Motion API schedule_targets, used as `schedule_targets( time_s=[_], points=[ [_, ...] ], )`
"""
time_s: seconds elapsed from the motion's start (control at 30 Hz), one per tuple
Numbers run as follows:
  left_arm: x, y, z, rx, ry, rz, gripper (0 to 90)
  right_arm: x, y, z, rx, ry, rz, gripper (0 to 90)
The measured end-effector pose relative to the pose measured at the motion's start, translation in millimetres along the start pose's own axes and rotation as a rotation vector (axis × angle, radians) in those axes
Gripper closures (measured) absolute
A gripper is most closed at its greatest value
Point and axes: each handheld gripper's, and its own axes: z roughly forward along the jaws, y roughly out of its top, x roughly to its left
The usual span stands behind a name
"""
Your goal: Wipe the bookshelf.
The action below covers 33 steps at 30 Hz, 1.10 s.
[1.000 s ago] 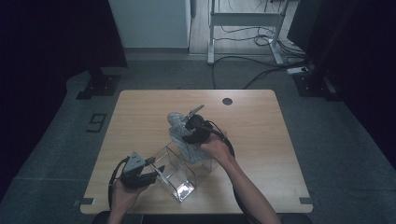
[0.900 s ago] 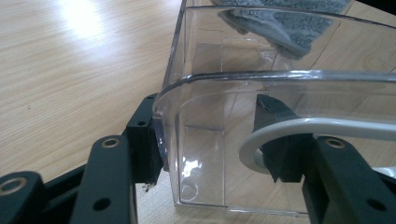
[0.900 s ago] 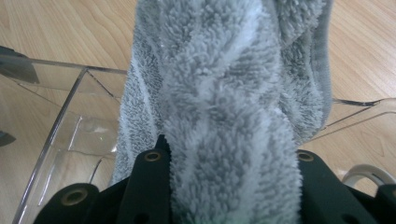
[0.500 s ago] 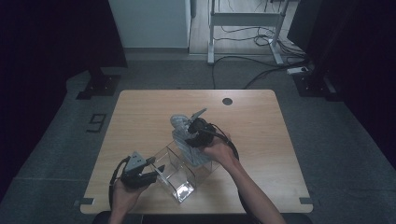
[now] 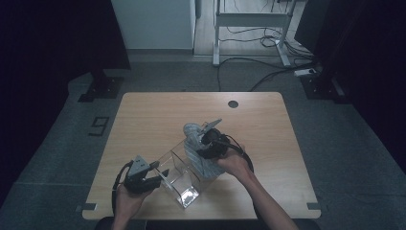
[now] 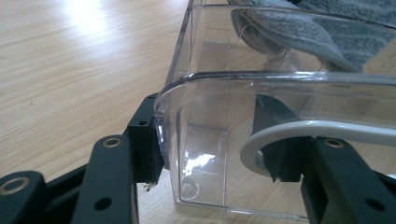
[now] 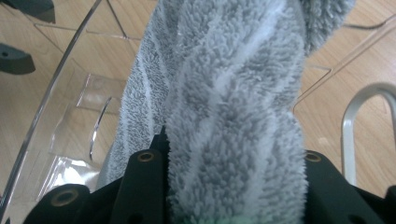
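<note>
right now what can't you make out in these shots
- Right gripper pads, right gripper view: buried in the grey towel.
- Towel's lower end, high view: blocked by the right gripper and hand.
- Clear box far side, left gripper view: cut off by the frame edge.
- Left gripper grip, high view: too small.

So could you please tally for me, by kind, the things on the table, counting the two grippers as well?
Clear box: 1
Grey towel: 1
Grippers, left clamped on the box wall, right holding the towel: 2
Total: 4
</note>
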Motion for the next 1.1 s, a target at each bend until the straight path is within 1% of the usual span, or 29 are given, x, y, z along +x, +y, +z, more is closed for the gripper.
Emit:
schedule_targets(
  time_s=[0.27,0.47,0.57,1.1],
  points=[
    [-1.0,0.3,0.5,-0.001,-0.007,0.002,46.4,2.6,-14.0,-6.7,-0.007,0.005,0.004,60.7],
    [-0.9,0.4,0.6,0.000,-0.008,0.001,46.4,5.5,-24.5,-11.9,-0.014,-0.001,-0.005,60.4],
    [-0.8,0.4,0.6,-0.001,-0.008,0.001,46.4,5.8,-30.1,-14.2,-0.019,0.005,-0.005,60.3],
    [-0.7,0.4,0.6,0.000,-0.009,0.001,46.4,8.5,-55.5,-19.5,-0.044,0.017,0.020,60.7]
  ],
)
